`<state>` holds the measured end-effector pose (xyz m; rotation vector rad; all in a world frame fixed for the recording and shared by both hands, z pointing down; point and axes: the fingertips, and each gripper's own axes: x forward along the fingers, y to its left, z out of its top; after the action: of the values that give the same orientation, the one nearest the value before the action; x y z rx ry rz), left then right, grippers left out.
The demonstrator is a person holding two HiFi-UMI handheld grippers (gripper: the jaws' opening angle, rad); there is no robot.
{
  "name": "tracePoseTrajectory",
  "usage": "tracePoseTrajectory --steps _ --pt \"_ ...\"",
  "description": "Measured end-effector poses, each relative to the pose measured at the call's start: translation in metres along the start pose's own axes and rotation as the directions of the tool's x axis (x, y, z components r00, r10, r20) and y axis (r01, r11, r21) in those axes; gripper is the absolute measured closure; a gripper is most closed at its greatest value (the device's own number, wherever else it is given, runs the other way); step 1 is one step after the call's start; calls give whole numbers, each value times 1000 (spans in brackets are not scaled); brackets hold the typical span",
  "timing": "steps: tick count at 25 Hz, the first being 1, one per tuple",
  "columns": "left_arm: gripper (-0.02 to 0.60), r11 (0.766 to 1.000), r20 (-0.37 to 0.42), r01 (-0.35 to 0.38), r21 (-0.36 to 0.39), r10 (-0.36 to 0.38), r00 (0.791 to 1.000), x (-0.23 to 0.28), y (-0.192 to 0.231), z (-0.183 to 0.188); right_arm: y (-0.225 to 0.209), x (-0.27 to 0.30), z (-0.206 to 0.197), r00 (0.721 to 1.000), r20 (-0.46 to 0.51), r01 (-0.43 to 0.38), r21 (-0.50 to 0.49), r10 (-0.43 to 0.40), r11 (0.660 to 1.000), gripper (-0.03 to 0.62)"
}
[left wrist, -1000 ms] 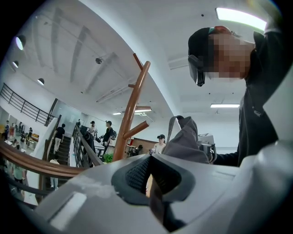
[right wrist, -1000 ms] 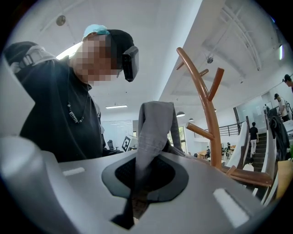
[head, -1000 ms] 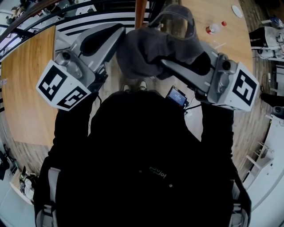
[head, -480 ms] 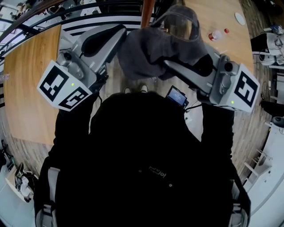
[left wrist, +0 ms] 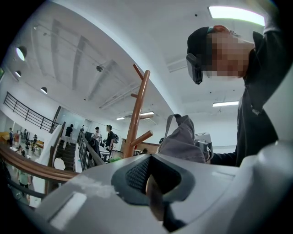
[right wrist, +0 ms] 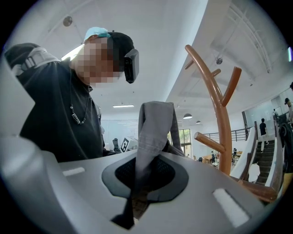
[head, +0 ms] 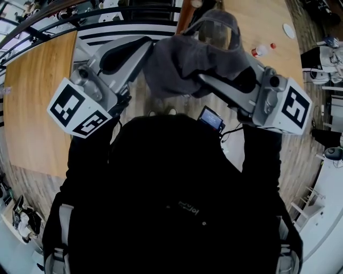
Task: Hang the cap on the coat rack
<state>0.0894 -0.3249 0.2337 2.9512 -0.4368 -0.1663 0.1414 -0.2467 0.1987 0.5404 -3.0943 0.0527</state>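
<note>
Your right gripper [head: 206, 80] has its jaws pinched on the soft grey fabric cap [head: 187, 59]. In the right gripper view a band of the grey cloth rises straight out from between them [right wrist: 137, 187]. That grip carries the cap [right wrist: 153, 132] up at chest height, clear of any surface, with its crown bunched and its strap loop standing open on top. This looks deliberate, since an open loop or a free edge is what a peg can catch.

Your left gripper [head: 143, 48] has its jaws pressed together with no cloth between them. In the left gripper view [left wrist: 153, 196] the cap [left wrist: 183, 139] sits beyond the tips, off to the right. From the head view the left tips sit right against the cap's side, though I cannot tell if they press on it. I judge they are there to steady or shape the cloth, not to bear it.

The brown wooden coat rack with upturned pegs [right wrist: 222, 123] stands ahead of you, near but apart from the cap. Its pole [head: 185, 10] shows by the left edge of the light wooden surface [head: 262, 21] that carries a clear plastic bottle with a red cap [head: 260, 50]. A short side peg [left wrist: 139, 137] points towards you, and the cap is not yet on it. The next move probably calls for lifting the loop over a peg tip before the right jaws let go, or the cap may slide off.
</note>
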Motion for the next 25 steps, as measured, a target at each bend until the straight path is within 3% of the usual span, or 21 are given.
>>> tracePoseTrajectory --steps 5,10,16,25 --pt "578 1000 -19 -18 -12 18 1000 61 4 22 -44 -42 32 1000 7 -15 9 15 1000 563" --pt "578 999 -2 -37 -4 37 999 17 7 16 -22 -8 24 999 -4 -41 -26 41 999 563" --pt "578 998 -11 -60 4 60 998 57 7 22 -50 -44 33 998 -1 -57 -12 57 998 563" --pt "578 995 -7 -99 24 99 995 45 5 23 -59 -47 34 995 59 -77 -13 78 997 563"
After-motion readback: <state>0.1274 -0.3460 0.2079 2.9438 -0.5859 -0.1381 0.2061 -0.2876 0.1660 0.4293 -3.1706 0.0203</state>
